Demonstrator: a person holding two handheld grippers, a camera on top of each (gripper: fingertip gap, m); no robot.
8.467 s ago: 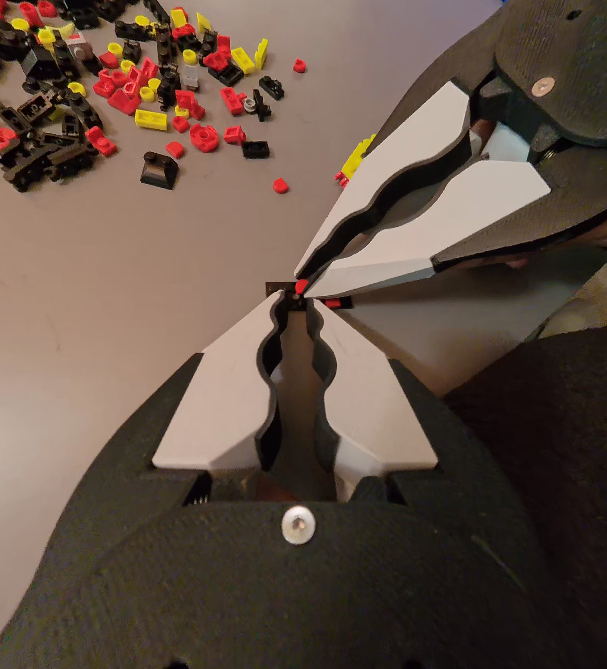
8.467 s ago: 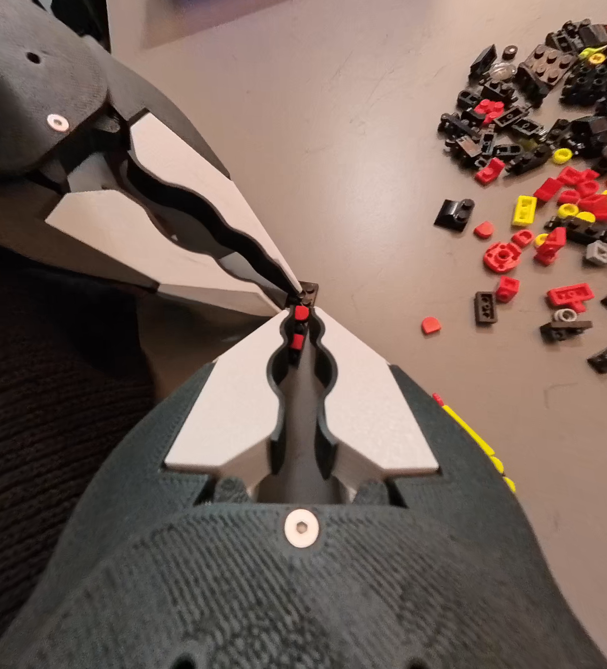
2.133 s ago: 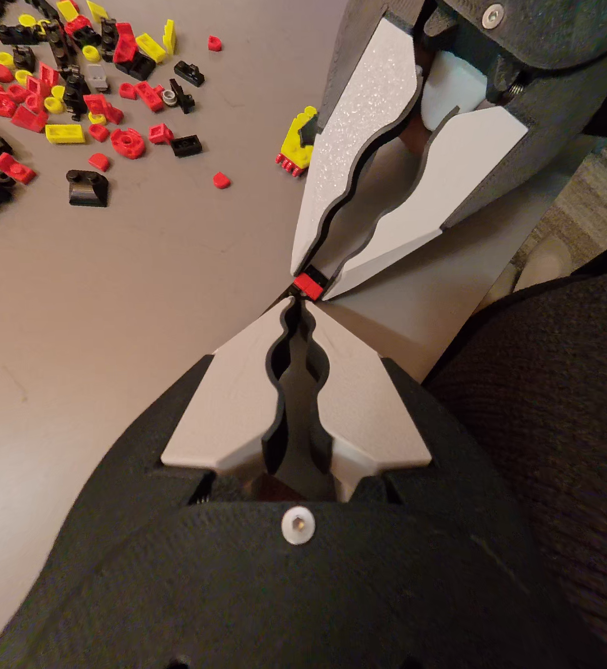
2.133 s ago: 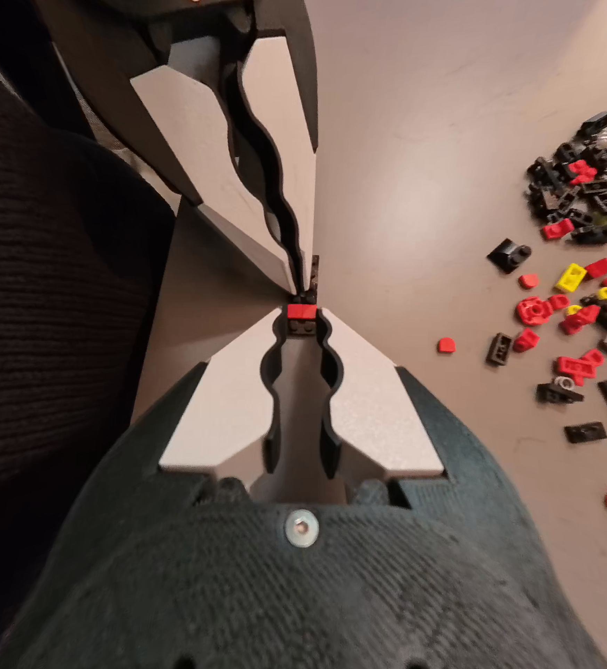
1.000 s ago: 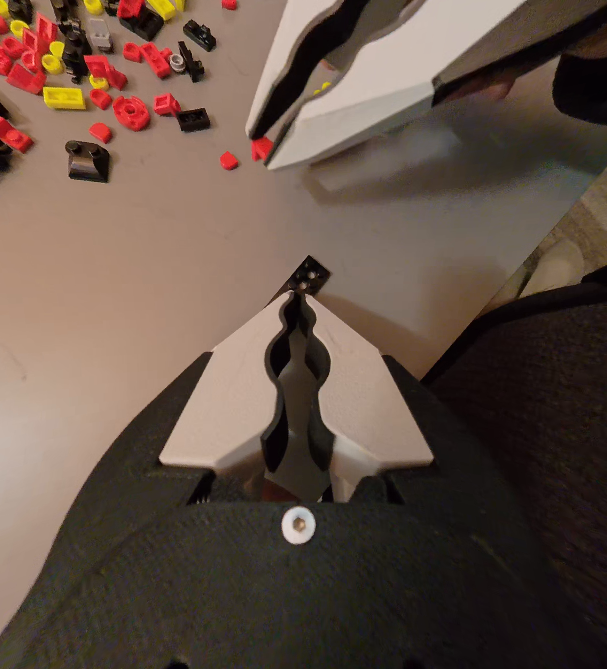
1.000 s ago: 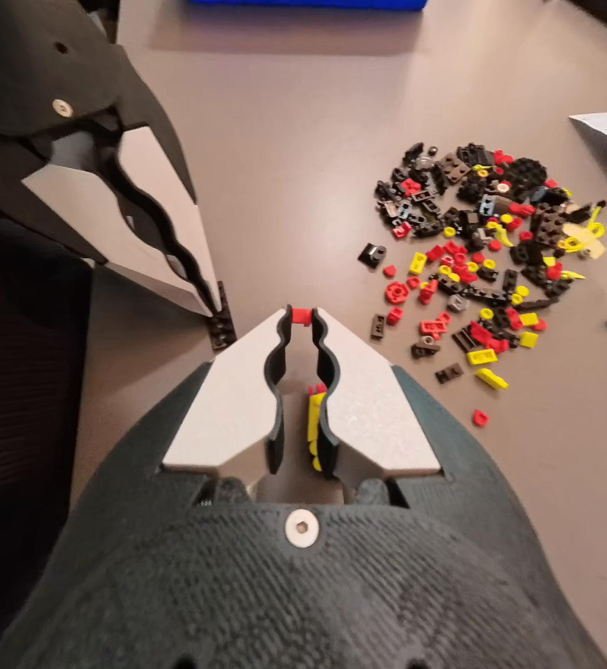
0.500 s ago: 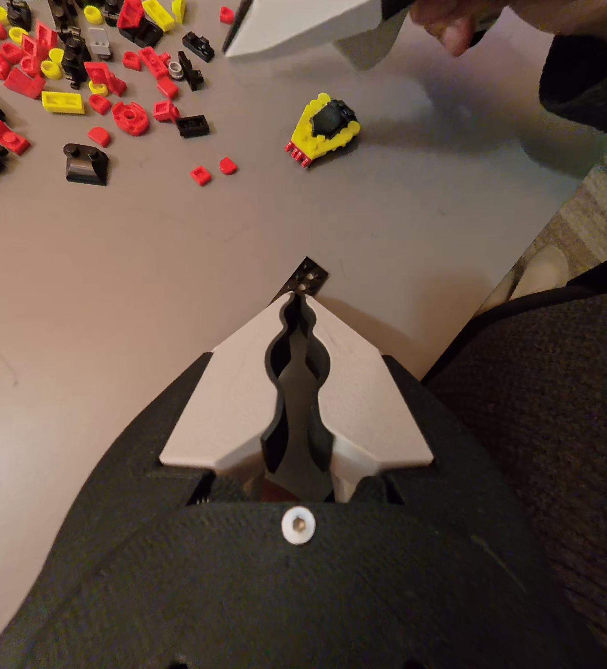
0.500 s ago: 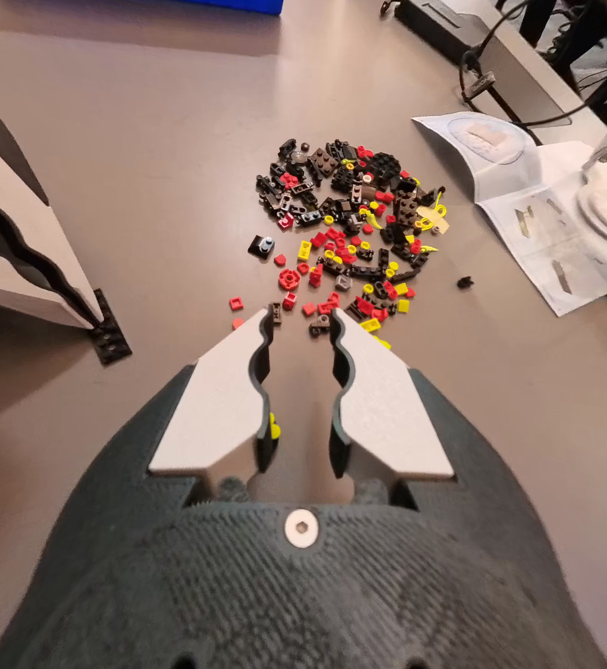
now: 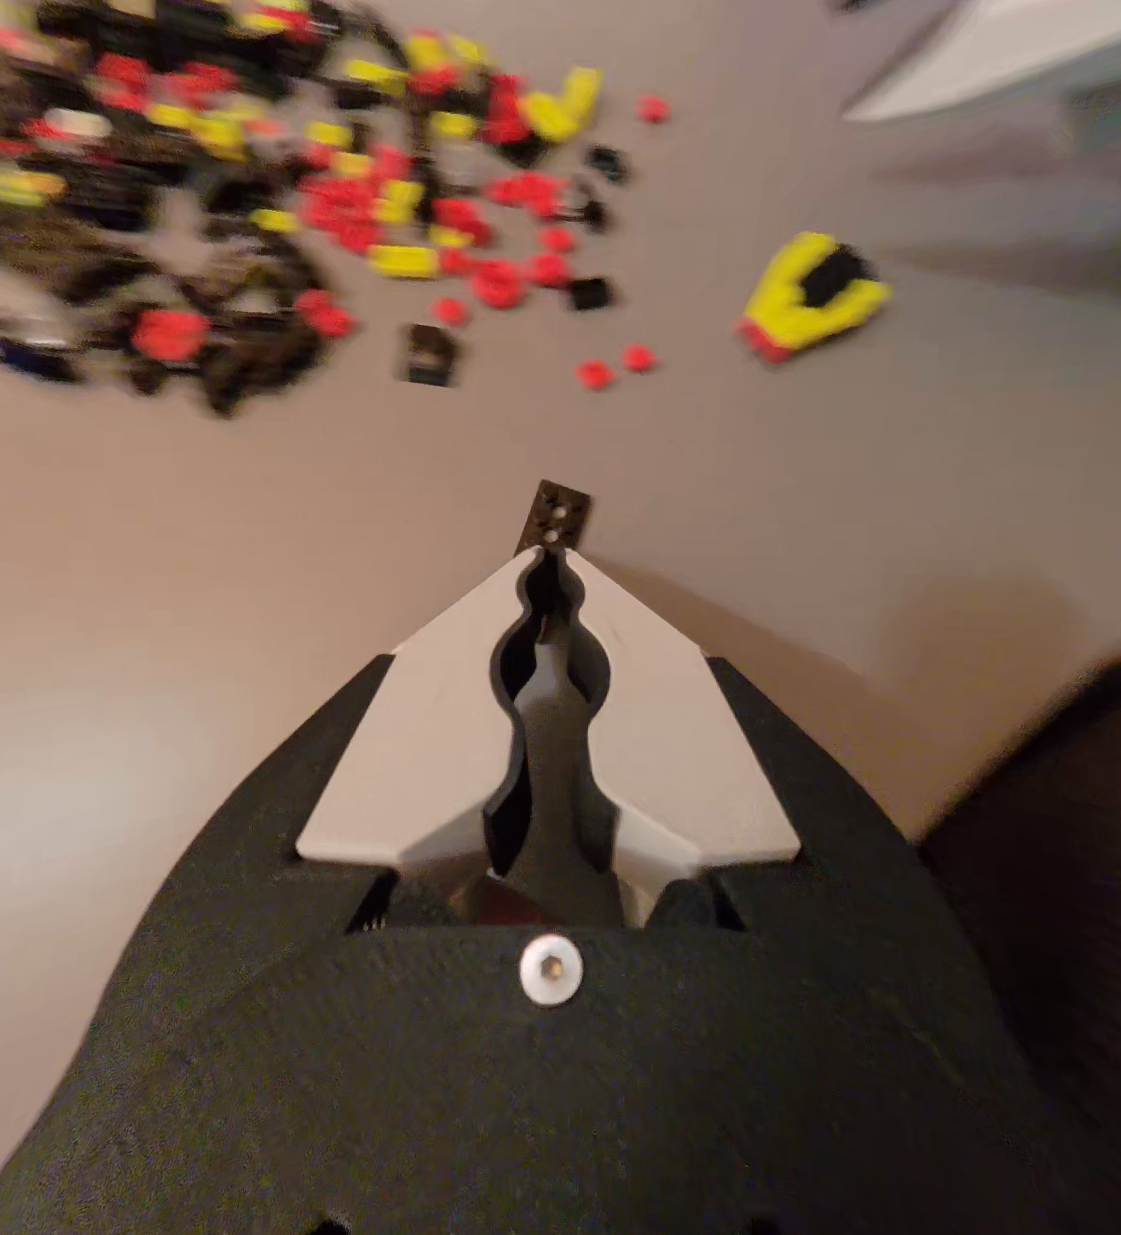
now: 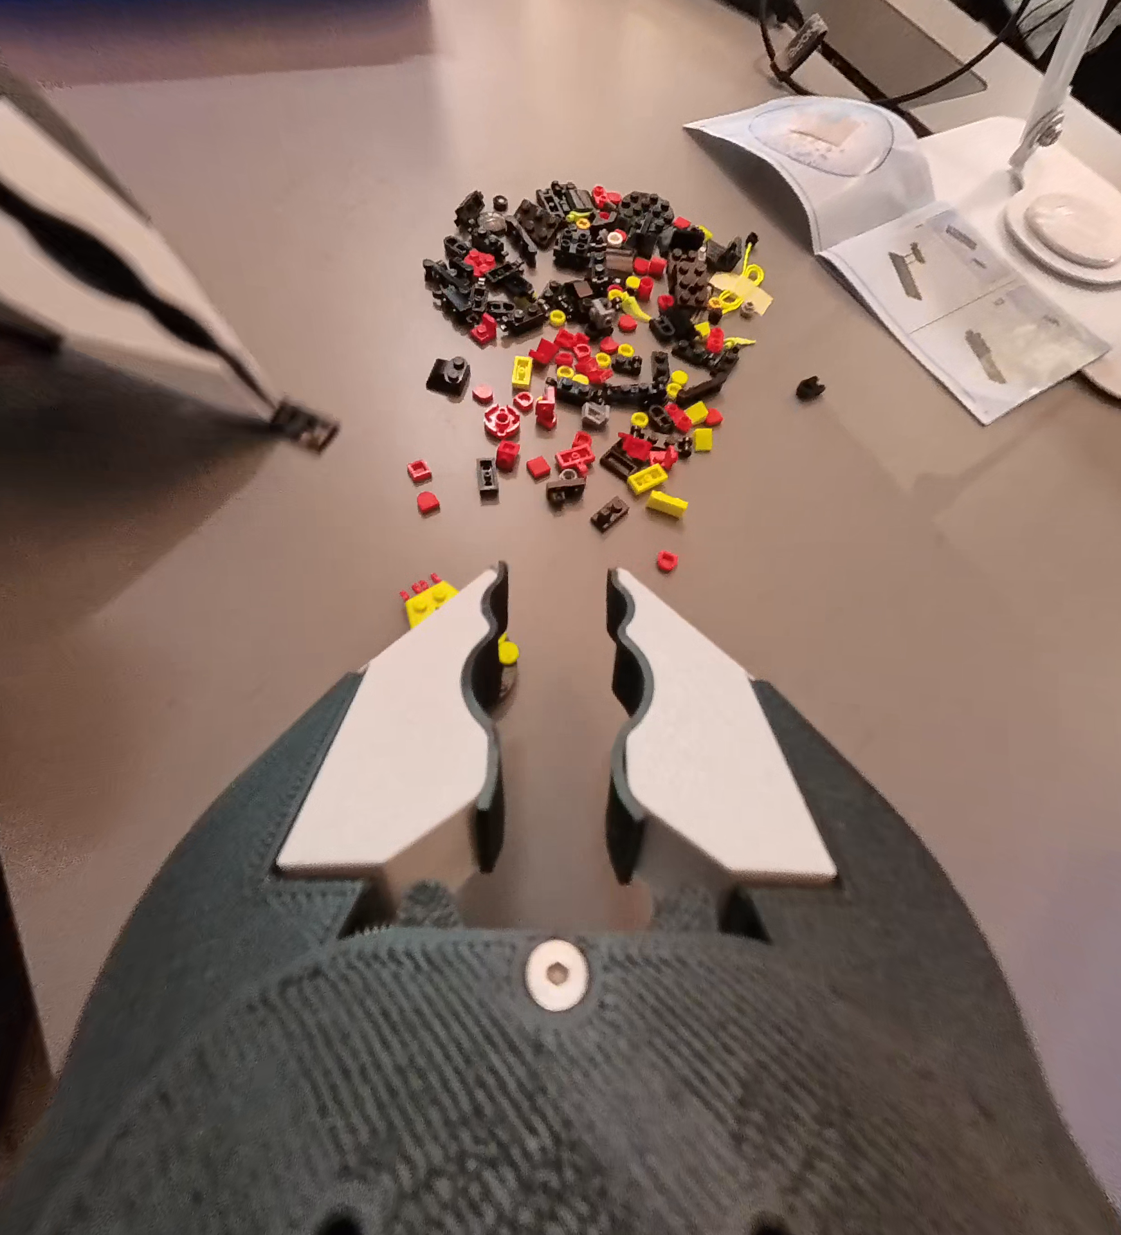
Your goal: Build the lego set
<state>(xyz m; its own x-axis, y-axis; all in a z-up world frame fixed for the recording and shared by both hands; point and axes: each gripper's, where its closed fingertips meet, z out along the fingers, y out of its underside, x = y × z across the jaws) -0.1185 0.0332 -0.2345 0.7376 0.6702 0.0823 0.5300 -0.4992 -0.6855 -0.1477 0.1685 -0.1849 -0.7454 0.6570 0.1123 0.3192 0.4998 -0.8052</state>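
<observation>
While the left gripper (image 9: 552,549) pinches a thin black studded plate (image 9: 559,516), the right gripper (image 10: 556,580), jaws wide and empty, hovers; loose plastic bricks (image 10: 594,334) at twelve o'clock.

Dim warm light, motion-blurred edges

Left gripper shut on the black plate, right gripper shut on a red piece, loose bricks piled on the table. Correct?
Not quite. The right gripper is open and empty, as the right wrist view shows. The rest holds: the left gripper is shut on the black plate, and the loose bricks are piled on the table.
</observation>
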